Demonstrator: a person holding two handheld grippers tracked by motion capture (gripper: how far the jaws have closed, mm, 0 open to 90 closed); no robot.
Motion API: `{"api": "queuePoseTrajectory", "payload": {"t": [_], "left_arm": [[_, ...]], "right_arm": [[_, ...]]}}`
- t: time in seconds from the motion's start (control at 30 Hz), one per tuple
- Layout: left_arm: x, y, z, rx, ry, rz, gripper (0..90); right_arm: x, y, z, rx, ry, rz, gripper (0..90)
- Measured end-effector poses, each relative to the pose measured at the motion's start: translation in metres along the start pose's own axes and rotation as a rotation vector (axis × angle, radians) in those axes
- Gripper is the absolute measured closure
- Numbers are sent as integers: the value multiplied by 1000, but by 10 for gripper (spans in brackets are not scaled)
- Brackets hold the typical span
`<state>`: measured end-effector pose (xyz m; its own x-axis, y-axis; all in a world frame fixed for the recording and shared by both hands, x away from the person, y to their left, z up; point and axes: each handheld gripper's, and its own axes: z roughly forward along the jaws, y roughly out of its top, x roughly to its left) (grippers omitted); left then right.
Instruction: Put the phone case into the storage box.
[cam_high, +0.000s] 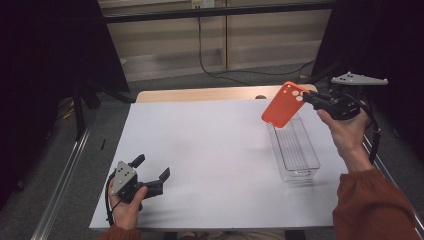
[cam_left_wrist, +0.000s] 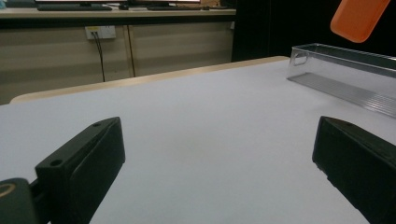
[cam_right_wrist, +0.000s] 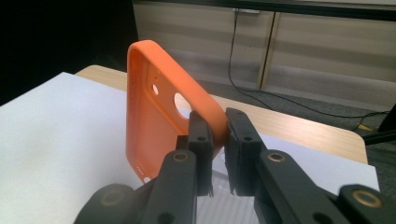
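We see the orange phone case (cam_high: 283, 105) held up in the air toward two o'clock of the high view, tilted, its lower end hanging above the far end of the clear plastic bin (cam_high: 295, 147). It does not seem to touch the bin, though from above we cannot be sure of the gap. Our right gripper (cam_high: 306, 96) is clenched on the case's edge near the camera cut-outs; in the right gripper view the two black jaws pinch the orange rim (cam_right_wrist: 154, 112) between them, the hollow inner side of the case turned to the left of that view. The right hand (cam_high: 345, 131) carries this gripper at about three o'clock of the case.

The bin stands on the white sheet (cam_high: 210, 155) that covers the desk (cam_high: 200, 93), its long side running from twelve to six o'clock, at the sheet's right part. In the left gripper view the bin (cam_left_wrist: 345, 74) shows at one o'clock with the case (cam_left_wrist: 358, 18) hanging above it.

Our left gripper (cam_high: 152, 168) rests low over the sheet near seven o'clock, well apart from the case and the bin, its jaws spread wide with nothing between them. The left hand (cam_high: 125, 205) grips it from behind.
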<state>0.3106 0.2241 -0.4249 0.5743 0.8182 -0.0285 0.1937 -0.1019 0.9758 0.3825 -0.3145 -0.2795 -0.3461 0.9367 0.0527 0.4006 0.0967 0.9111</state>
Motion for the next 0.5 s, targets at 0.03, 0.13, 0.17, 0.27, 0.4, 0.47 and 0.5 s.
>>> {"api": "queuePoseTrajectory", "payload": {"t": [0.03, 0.13, 0.17, 0.27, 0.4, 0.47, 0.5], "left_arm": [[0, 0, 0, -1, 1, 2, 27], [0, 0, -1, 0, 2, 0, 27], [0, 0, -1, -1, -1, 5, 27], [0, 0, -1, 4, -9, -8, 30], [-1, 1, 0, 10, -21, -18, 33], [-1, 2, 0, -1, -17, -22, 33], [-1, 2, 0, -4, -12, -21, 33]], "right_arm": [[-2, -1, 3, 8, -9, -9, 810], [-5, -1, 9, 7, -26, -11, 810], [-6, -1, 10, 7, -30, -14, 810], [-9, 0, 14, 11, -46, -24, 809], [-14, 2, 19, 13, -69, -39, 810], [-18, 2, 22, 21, -81, -47, 810], [-19, 2, 24, 23, -84, -46, 810]]}}
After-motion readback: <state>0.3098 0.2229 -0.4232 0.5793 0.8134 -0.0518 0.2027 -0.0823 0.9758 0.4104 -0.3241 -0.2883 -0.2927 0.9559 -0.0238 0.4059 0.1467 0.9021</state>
